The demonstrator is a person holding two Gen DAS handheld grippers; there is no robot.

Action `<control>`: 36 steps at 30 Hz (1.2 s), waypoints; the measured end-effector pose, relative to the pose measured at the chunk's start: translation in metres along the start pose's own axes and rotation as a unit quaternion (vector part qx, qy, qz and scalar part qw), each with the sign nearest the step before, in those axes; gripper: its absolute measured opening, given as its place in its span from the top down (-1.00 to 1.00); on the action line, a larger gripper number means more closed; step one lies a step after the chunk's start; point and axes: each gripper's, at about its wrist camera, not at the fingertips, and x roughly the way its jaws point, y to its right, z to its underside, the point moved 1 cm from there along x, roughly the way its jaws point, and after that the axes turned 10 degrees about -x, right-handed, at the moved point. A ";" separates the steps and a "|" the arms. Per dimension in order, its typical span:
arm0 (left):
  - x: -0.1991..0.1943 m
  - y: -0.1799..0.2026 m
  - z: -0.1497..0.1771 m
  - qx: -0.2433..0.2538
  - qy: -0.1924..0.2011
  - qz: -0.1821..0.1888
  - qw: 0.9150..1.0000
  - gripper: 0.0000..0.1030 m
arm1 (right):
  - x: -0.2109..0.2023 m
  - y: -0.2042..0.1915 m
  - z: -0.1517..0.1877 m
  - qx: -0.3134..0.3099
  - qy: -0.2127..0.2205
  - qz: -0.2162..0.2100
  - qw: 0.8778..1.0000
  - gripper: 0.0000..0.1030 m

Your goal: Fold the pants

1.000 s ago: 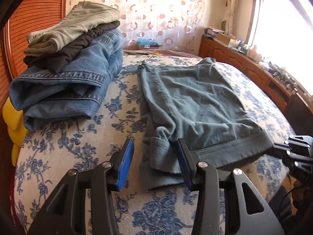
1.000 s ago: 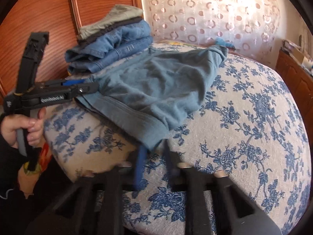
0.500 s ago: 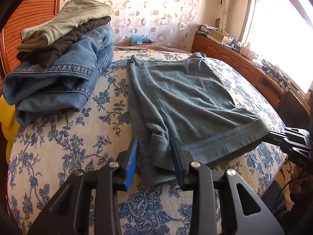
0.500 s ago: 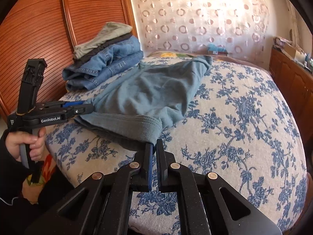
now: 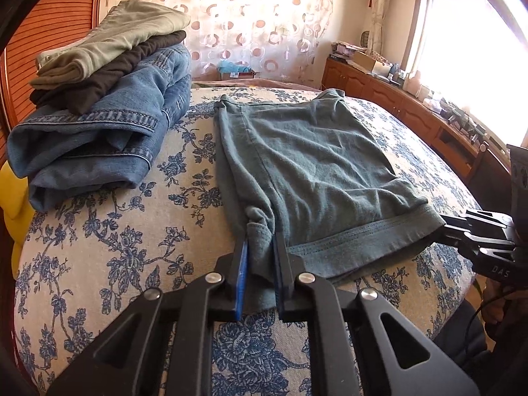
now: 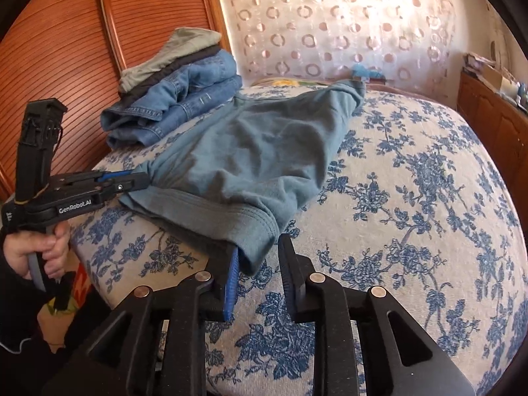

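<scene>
Left wrist view: the left tongs (image 5: 260, 264), at the lower centre of the frame, are closing on the bunched near corner of the faded teal cotton pants (image 5: 316, 165), with the hem cloth pinched between the blue pads. The pants lie spread on the blue-flowered cream bed cover (image 5: 109, 241), in the middle of the frame, with the hem toward the lower edge. In the right wrist view, the right tongs (image 6: 257, 264) at the lower centre are opening; the other hem corner lies between the jaws, against the left pad only, so it is judged not gripped.

For a clean fold, both corners would best be clamped at the seam before any lift, and raised evenly.

No container is seen; folded blue denim jeans (image 5: 99, 145) carry dark and olive garments at the upper left.
</scene>
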 end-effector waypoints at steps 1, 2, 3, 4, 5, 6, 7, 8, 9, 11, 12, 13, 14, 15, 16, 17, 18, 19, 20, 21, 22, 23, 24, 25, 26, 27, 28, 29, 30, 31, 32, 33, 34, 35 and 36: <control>-0.001 0.001 0.000 0.000 0.000 0.001 1.000 0.85 | 0.000 0.000 0.000 -0.003 -0.001 0.000 1.000 0.76; -0.004 0.002 0.001 0.001 0.000 0.002 1.000 0.86 | 0.000 -0.001 0.000 -0.006 -0.001 0.000 1.000 0.86; -0.006 0.002 0.001 0.000 0.001 0.004 1.000 0.88 | -0.003 -0.001 -0.001 -0.008 -0.001 -0.003 1.000 0.89; -0.009 0.003 0.002 0.000 0.002 0.007 1.000 0.89 | -0.005 -0.001 0.000 -0.007 -0.001 -0.006 1.000 0.90; -0.013 0.006 0.003 0.001 0.002 0.011 1.000 0.90 | -0.008 0.000 0.000 -0.006 0.000 -0.007 1.000 0.91; -0.016 0.008 0.004 0.003 0.001 0.014 1.000 0.91 | -0.011 0.000 0.000 -0.006 0.000 -0.007 1.000 0.92; -0.019 0.011 0.006 0.006 0.001 0.015 1.000 0.92 | -0.015 0.001 0.001 -0.007 0.001 -0.005 1.000 0.92; -0.020 0.013 0.006 0.008 0.001 0.016 1.000 0.92 | -0.019 0.001 0.001 -0.008 0.002 -0.004 1.000 0.92; -0.022 0.014 0.008 0.006 -0.001 0.018 1.000 0.92 | -0.022 0.001 0.002 -0.008 0.003 -0.004 1.000 0.93; -0.026 0.018 0.015 0.003 -0.006 0.025 1.000 0.92 | -0.032 0.002 0.003 -0.008 0.005 -0.002 1.000 0.93; -0.028 0.021 0.018 0.005 -0.008 0.024 1.000 0.92 | -0.035 0.003 0.004 -0.009 0.006 -0.001 1.000 0.94; -0.029 0.023 0.022 0.006 -0.010 0.025 1.000 0.91 | -0.040 0.003 0.006 -0.010 0.006 0.000 1.000 0.96; -0.031 0.025 0.024 0.007 -0.012 0.027 1.000 0.91 | -0.045 0.003 0.008 -0.011 0.006 0.001 1.000 0.96; -0.033 0.027 0.027 0.009 -0.012 0.027 1.000 0.91 | -0.048 0.003 0.010 -0.010 0.006 0.000 1.000 0.96; -0.036 0.030 0.029 0.010 -0.012 0.029 0.999 0.91 | -0.052 0.004 0.012 -0.009 0.005 -0.001 1.000 0.96; -0.038 0.031 0.031 0.010 -0.013 0.029 0.999 0.91 | -0.055 0.004 0.015 -0.007 0.005 -0.001 1.000 0.96; -0.039 0.033 0.033 0.010 -0.013 0.029 0.999 0.91 | -0.057 0.004 0.018 -0.005 0.003 -0.001 1.000 0.96; -0.040 0.035 0.034 0.010 -0.013 0.028 0.999 0.91 | -0.058 0.003 0.020 -0.004 0.002 -0.001 1.000 0.97; -0.041 0.036 0.034 0.011 -0.013 0.026 1.000 0.91 | -0.059 0.003 0.022 -0.003 0.001 -0.001 1.000 0.97; -0.043 0.037 0.035 0.011 -0.013 0.025 1.000 0.91 | -0.060 0.003 0.023 0.000 0.002 -0.002 1.000 0.97; -0.045 0.038 0.036 0.012 -0.012 0.025 1.000 0.91 | -0.061 0.003 0.024 0.002 0.003 -0.003 1.000 0.97; -0.046 0.039 0.037 0.013 -0.013 0.024 1.000 0.91 | -0.063 0.003 0.024 0.003 0.006 -0.003 1.000 0.97; -0.046 0.040 0.037 0.014 -0.014 0.023 1.000 0.91 | -0.065 0.003 0.024 0.004 0.008 -0.004 1.000 0.97; -0.046 0.040 0.038 0.014 -0.016 0.021 1.000 0.90 | -0.066 0.002 0.024 0.005 0.009 -0.004 1.000 0.97; -0.047 0.040 0.039 0.014 -0.016 0.020 1.000 0.89 | -0.067 0.002 0.024 0.005 0.008 -0.006 1.000 0.96; -0.048 0.041 0.040 0.013 -0.016 0.019 1.000 0.88 | -0.067 0.002 0.024 0.006 0.008 -0.007 1.000 0.93; -0.049 0.040 0.040 0.012 -0.015 0.018 1.000 0.87 | -0.068 0.002 0.025 0.007 0.007 -0.005 1.000 0.92; -0.050 0.040 0.040 0.011 -0.015 0.016 1.000 0.84 | -0.069 0.003 0.025 0.010 0.008 -0.005 1.000 0.92; -0.051 0.039 0.040 0.008 -0.014 0.015 1.000 0.82 | -0.070 0.004 0.025 0.013 0.010 -0.005 1.000 0.92; -0.052 0.038 0.039 0.006 -0.013 0.013 1.000 0.81 | -0.072 0.005 0.025 0.015 0.010 -0.004 1.000 0.91; -0.053 0.037 0.038 0.006 -0.010 0.010 1.000 0.78 | -0.073 0.005 0.025 0.017 0.011 -0.004 1.000 0.90; -0.055 0.036 0.037 0.007 -0.007 0.006 1.000 0.76 | -0.076 0.006 0.025 0.018 0.015 -0.005 1.000 0.90; -0.055 0.035 0.036 0.007 -0.006 0.003 1.000 0.75 | -0.079 0.007 0.025 0.020 0.017 -0.004 1.000 0.90; -0.056 0.034 0.035 0.007 -0.003 0.000 1.000 0.73 | -0.080 0.007 0.025 0.020 0.019 -0.003 1.000 0.90; -0.057 0.033 0.033 0.007 -0.001 -0.002 1.000 0.72 | -0.082 0.007 0.024 0.020 0.021 -0.002 1.000 0.90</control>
